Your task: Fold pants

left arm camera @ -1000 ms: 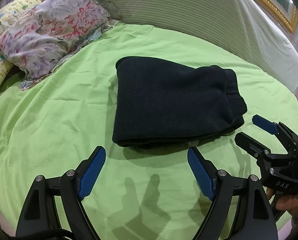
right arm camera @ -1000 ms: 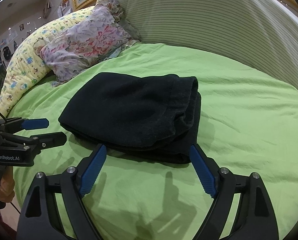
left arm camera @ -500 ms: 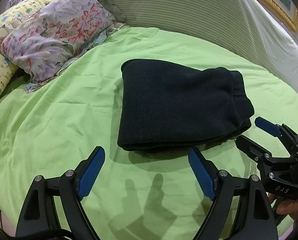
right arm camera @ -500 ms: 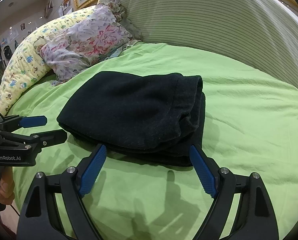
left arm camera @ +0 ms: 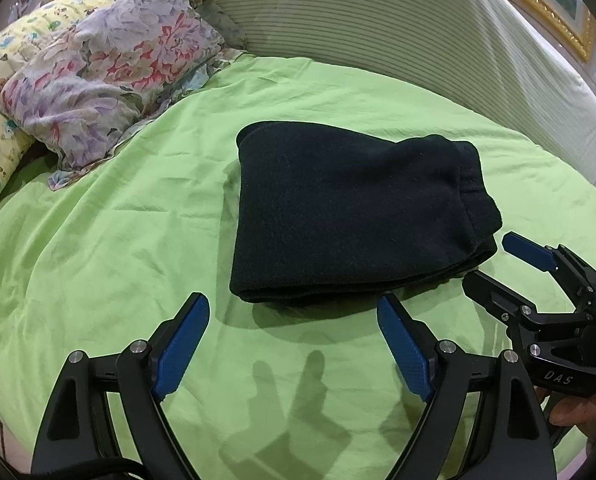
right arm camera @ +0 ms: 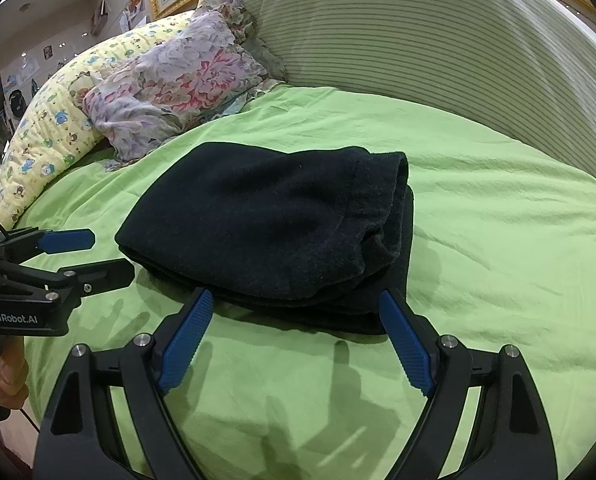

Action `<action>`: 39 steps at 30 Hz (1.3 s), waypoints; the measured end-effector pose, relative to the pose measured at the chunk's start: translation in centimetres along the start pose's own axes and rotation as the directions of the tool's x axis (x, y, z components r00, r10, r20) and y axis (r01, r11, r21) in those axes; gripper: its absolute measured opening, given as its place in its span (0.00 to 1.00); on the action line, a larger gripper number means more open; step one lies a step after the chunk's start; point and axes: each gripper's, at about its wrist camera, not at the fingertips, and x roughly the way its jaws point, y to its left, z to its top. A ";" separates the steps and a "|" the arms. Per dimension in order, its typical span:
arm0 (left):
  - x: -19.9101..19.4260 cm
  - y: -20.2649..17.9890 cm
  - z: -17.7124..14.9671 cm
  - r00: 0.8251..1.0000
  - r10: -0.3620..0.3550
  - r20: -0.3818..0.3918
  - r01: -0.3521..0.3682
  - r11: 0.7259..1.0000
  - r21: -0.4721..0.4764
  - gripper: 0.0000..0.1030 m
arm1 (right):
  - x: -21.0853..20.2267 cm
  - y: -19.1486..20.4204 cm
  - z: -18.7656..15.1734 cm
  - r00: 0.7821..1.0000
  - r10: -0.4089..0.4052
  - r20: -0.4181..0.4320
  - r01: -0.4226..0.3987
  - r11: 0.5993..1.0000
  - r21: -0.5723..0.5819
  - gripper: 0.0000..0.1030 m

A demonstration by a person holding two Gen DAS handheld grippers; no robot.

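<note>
Jaws spread wide and empty, the left gripper [left arm camera: 293, 344] and right gripper [right arm camera: 293, 340] hover over the green bed [left arm camera: 97, 248]; the right sits nearer. Just beyond, mid-bed, lie the folded black pants [right arm camera: 265, 232], long axis crosswise to both.

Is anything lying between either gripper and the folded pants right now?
Nothing visible. Only bare green sheet separates the left gripper from the near edge of the dark pants. The right gripper sits at the pants' near edge, jaws open. The floral pillow lies well off to the side.
</note>
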 end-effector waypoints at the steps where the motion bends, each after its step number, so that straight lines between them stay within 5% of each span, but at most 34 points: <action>1: 0.0 0.0 0.0 1.000 0.002 0.002 -0.002 1.000 0.000 0.84 | 0.0 0.1 0.0 1.000 0.000 0.000 0.000 1.000 0.000 0.83; 39: -0.8 0.4 0.7 0.999 0.009 0.041 -0.007 0.999 -0.033 0.85 | 0.2 -0.7 1.4 1.000 0.001 0.020 -0.001 1.000 0.016 0.83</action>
